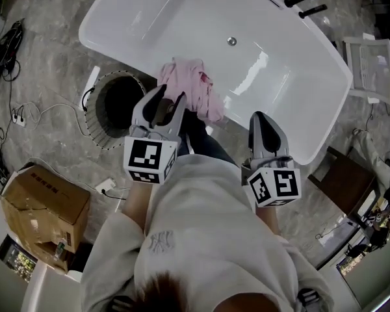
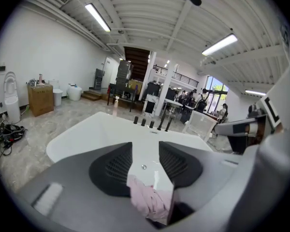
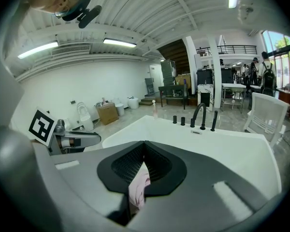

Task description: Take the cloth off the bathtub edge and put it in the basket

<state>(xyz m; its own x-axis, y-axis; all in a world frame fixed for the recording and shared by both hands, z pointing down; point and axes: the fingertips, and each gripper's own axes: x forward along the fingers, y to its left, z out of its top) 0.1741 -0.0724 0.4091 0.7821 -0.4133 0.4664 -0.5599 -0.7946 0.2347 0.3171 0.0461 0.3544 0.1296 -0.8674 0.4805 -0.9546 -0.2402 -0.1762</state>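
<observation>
The left gripper (image 2: 145, 151) has its jaws parted with nothing between the pads. The pink cloth (image 1: 192, 86) lies just ahead of them, draped over the near edge of the bathtub (image 1: 201, 25). The right gripper (image 3: 144, 146) is closed and empty, above the same edge and apart from the cloth. We judge the main risk to be a shallow bite: pads closing on one loose fold would let the cloth slide into the tub or onto the floor. The basket (image 1: 91, 119), beside the tub, looks empty, though its interior is dark.
</observation>
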